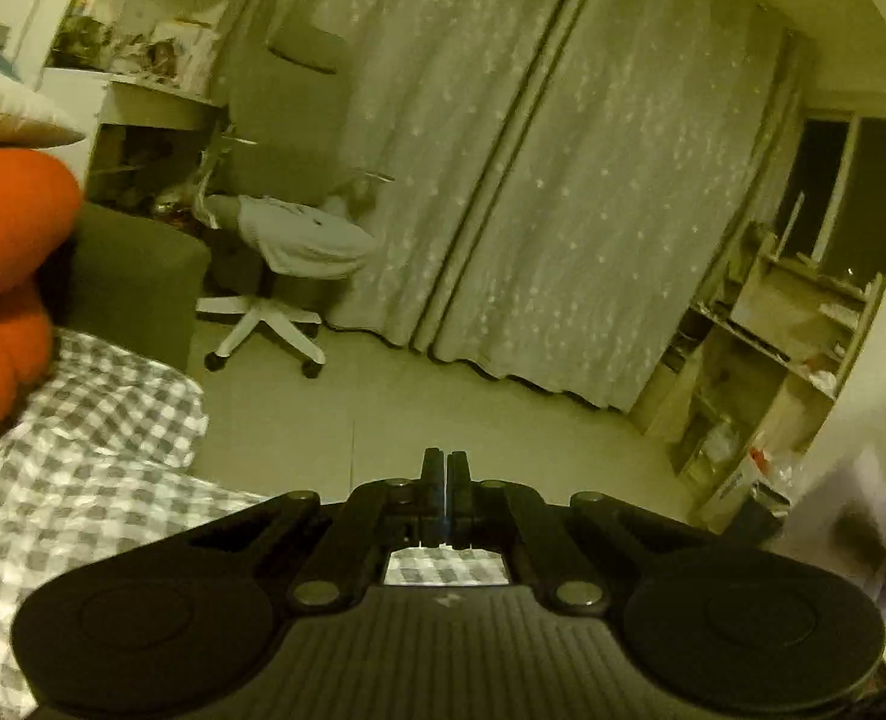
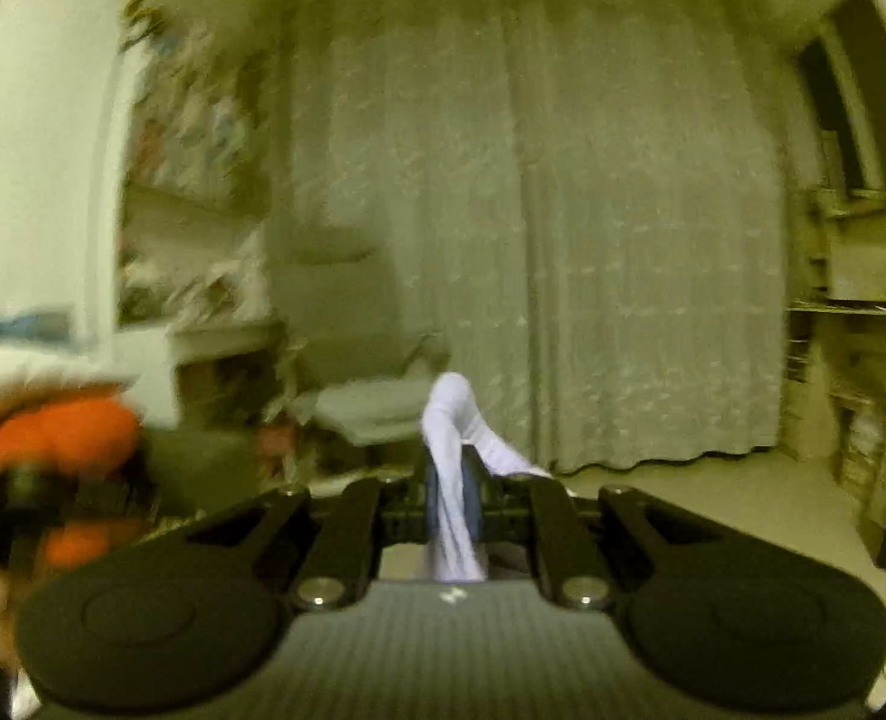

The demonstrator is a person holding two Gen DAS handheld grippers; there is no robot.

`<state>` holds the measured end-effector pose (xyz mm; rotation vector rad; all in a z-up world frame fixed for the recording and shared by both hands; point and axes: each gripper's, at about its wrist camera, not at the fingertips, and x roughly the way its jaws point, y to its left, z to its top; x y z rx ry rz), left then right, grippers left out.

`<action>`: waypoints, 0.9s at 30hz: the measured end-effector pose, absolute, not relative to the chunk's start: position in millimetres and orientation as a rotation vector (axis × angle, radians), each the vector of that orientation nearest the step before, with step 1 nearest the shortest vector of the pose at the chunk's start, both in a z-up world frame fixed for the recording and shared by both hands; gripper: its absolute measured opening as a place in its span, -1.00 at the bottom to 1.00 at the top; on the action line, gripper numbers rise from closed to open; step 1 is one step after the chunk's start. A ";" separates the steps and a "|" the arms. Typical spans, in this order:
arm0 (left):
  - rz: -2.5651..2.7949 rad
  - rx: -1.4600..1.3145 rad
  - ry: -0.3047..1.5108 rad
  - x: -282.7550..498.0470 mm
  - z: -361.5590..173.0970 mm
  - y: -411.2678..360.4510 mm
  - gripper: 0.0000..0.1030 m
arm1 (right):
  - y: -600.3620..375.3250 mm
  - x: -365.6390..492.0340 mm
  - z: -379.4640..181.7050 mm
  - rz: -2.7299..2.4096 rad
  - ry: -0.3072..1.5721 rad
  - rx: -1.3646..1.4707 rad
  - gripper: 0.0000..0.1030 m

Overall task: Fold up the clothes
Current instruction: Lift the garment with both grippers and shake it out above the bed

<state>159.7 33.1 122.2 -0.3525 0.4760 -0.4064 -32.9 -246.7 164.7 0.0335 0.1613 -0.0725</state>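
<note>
right gripper (image 2: pixel 451 468) clamped on a white cloth strip (image 2: pixel 450 420), cloth arching above and hanging down between the fingers. left gripper (image 1: pixel 445 462) fully closed, nothing held, over the grey-white checkered bed sheet (image 1: pixel 83 450). orange plush cushion (image 1: pixel 11 228) beside the sheet.

Matt black plastic forms the left gripper (image 1: pixel 445 468). The white garment (image 2: pixel 451 480) is soft, smooth cloth. The checked bedsheet (image 1: pixel 83 480) is crumpled woven fabric
</note>
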 end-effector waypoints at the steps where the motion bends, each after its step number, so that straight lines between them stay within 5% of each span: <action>1: -0.389 -0.359 0.499 160.8 114.2 39.7 -1.00 | -242.5 -30.0 155.6 -0.022 0.226 0.029 -0.81; 7: -0.396 -0.370 0.661 154.8 64.8 64.4 -1.00 | -204.3 -20.1 102.7 0.354 0.569 -0.088 -0.81; 12: -0.419 -0.337 0.741 143.4 44.5 62.0 -0.41 | -144.3 -41.9 58.2 0.587 0.741 -0.388 -0.81; 19: -0.481 -0.268 0.828 117.3 28.3 37.8 -0.31 | -150.7 -80.8 58.8 0.704 0.733 -0.479 -0.71; 21: -0.501 -0.255 0.836 112.6 27.3 28.7 -0.27 | -160.6 -72.0 60.6 0.611 0.731 -0.446 -0.40; 27: -0.556 -0.282 0.888 95.1 23.8 7.1 -0.22 | -218.2 -35.8 69.9 0.328 0.741 -0.200 0.07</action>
